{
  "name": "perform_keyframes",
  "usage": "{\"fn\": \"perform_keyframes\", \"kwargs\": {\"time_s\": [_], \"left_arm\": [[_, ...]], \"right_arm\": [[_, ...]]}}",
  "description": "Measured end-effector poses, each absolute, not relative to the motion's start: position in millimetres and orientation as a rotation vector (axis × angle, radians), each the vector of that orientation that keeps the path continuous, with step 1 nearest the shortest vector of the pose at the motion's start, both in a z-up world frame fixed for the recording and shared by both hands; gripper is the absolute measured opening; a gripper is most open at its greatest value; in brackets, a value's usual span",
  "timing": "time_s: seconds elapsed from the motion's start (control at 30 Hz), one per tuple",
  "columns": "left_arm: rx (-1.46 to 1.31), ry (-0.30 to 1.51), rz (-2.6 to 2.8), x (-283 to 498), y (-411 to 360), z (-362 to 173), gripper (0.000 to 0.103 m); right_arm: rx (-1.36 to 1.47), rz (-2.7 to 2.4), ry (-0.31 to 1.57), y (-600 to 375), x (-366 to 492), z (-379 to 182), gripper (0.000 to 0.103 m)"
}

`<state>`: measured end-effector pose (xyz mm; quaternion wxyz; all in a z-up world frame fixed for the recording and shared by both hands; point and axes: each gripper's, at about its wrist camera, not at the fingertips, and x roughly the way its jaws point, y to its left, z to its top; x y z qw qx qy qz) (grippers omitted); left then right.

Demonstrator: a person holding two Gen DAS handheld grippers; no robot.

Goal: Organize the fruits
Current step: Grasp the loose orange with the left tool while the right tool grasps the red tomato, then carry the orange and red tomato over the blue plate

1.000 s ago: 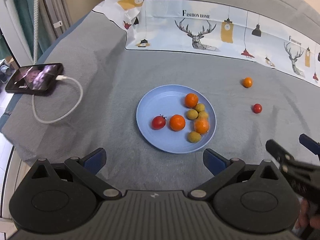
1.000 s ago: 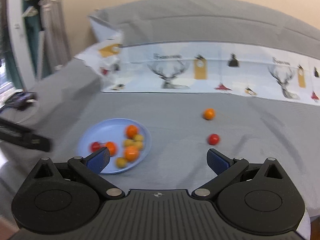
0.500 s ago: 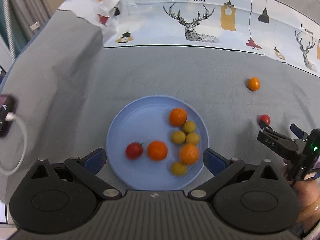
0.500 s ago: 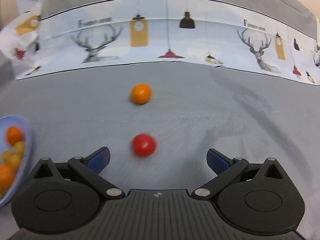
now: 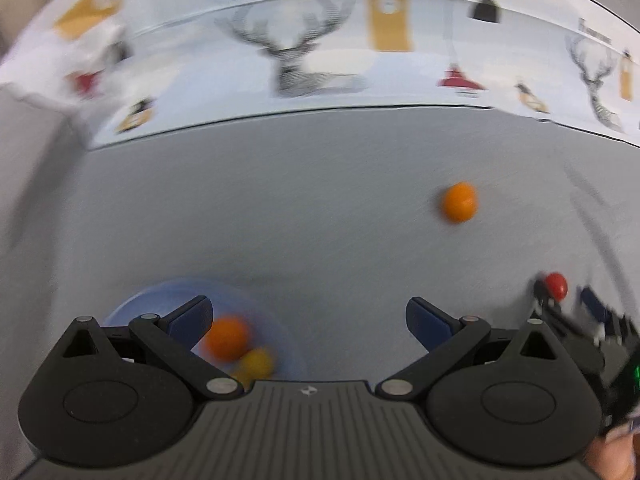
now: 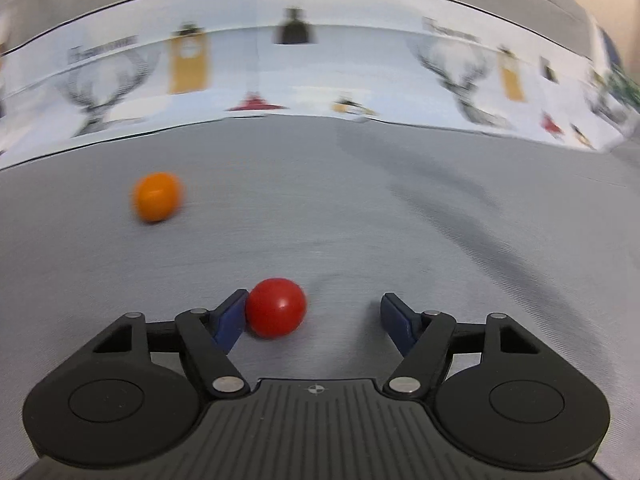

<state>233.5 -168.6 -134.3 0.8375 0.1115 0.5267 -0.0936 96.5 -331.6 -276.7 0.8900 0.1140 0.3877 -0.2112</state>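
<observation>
A red cherry tomato [image 6: 276,307] lies on the grey cloth between my right gripper's [image 6: 314,316] open fingers, against the left pad [image 6: 230,318]. It also shows in the left wrist view [image 5: 556,286], with the right gripper [image 5: 568,306] around it. A small orange fruit [image 6: 157,196] lies farther left on the cloth; it also shows in the left wrist view [image 5: 459,201]. My left gripper [image 5: 308,318] is open and empty, above the far edge of the blue plate [image 5: 160,296]. The plate holds an orange fruit [image 5: 228,338] and a yellow one [image 5: 256,362], mostly hidden by the gripper body.
A printed cloth with deer and lamps [image 5: 320,52] runs along the back of the grey surface; it also shows in the right wrist view [image 6: 320,68]. Grey cloth [image 5: 280,208] lies between the plate and the loose fruits.
Both grippers have moved forward. The right gripper now has the red tomato between its fingers, which have narrowed. The left gripper has passed over the plate, hiding most of it.
</observation>
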Motion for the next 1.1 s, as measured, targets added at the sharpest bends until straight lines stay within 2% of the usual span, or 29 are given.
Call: {"fn": "perform_keyframes", "kwargs": {"time_s": [0.2, 0.3, 0.47, 0.6, 0.63, 0.67, 0.7, 0.73, 0.77, 0.8, 1.1], "left_arm": [[0.243, 1.098, -0.303, 282.4, -248.7, -181.5, 0.103], [0.278, 1.115, -0.343, 299.7, -277.0, -205.3, 0.103], [0.299, 1.180, -0.319, 319.1, -293.5, -234.4, 0.103], [0.265, 1.167, -0.337, 321.3, -291.5, -234.4, 0.102], [0.268, 1.160, -0.342, 319.9, -290.9, -232.9, 0.098], [0.270, 1.145, -0.349, 319.1, -291.7, -232.0, 0.089], [0.277, 1.121, -0.372, 317.4, -293.4, -229.3, 0.081], [0.295, 1.097, -0.404, 314.9, -296.0, -225.4, 0.057], [0.310, 1.095, -0.437, 313.9, -298.2, -222.1, 0.038], [0.314, 1.103, -0.439, 313.3, -297.9, -219.2, 0.038], [0.267, 1.099, -0.414, 279.9, -259.2, -181.1, 0.038]], "right_arm": [[0.295, -0.516, 0.799, -358.8, 96.5, -284.6, 0.074], [0.298, -0.519, 0.797, -364.7, 100.3, -288.3, 0.078], [0.312, -0.527, 0.781, -374.7, 106.3, -291.6, 0.081], [0.312, -0.533, 0.778, -375.1, 108.2, -291.5, 0.081], [0.312, -0.535, 0.777, -374.7, 108.1, -291.3, 0.080], [0.312, -0.537, 0.775, -373.5, 107.2, -291.3, 0.079], [0.310, -0.535, 0.773, -371.7, 106.4, -290.5, 0.071], [0.307, -0.521, 0.767, -369.4, 105.4, -288.8, 0.052], [0.291, -0.504, 0.762, -364.6, 104.4, -286.9, 0.040], [0.265, -0.502, 0.764, -360.9, 104.4, -286.3, 0.033], [0.366, -0.564, 0.691, -378.4, 94.1, -279.3, 0.032]]}}
